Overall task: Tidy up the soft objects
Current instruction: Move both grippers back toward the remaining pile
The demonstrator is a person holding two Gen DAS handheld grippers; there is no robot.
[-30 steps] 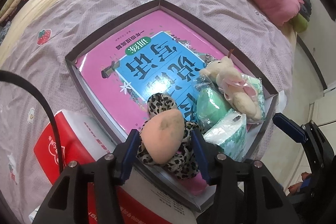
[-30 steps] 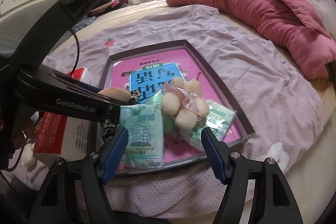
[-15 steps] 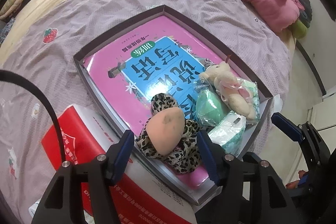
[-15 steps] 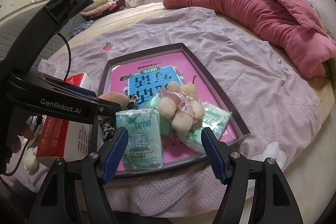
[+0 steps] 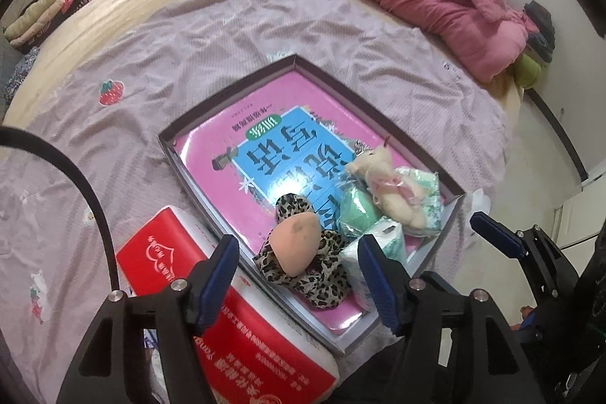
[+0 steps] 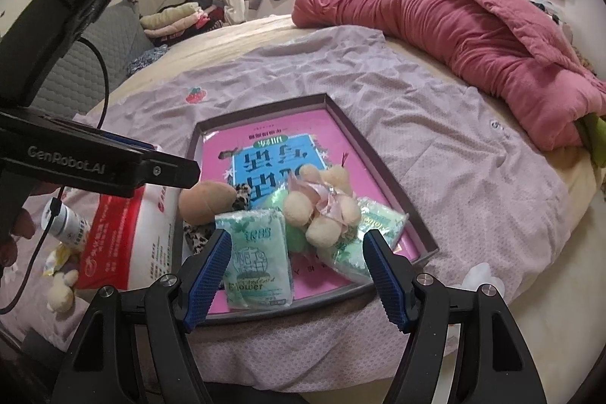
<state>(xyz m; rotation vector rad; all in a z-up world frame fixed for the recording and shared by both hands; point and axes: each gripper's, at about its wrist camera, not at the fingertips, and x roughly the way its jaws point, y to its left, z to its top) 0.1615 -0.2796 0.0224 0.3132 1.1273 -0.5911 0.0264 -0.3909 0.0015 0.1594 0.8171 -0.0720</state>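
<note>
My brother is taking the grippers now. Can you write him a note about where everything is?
Left gripper: open, empty, above the peach sponge.
Right gripper: open, empty, before the tissue pack.
In the tray: sponge on leopard cloth, plush bear, tissue packs, green ball.
Left out beside the red bag: small plush, bottle.

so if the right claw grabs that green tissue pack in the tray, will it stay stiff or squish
The green tissue pack would probably squish: it looks puffy inside a thin film wrapper. The glossy film may slide a little against the open right claw. It seems light, so it should lift easily off the tray.
</note>
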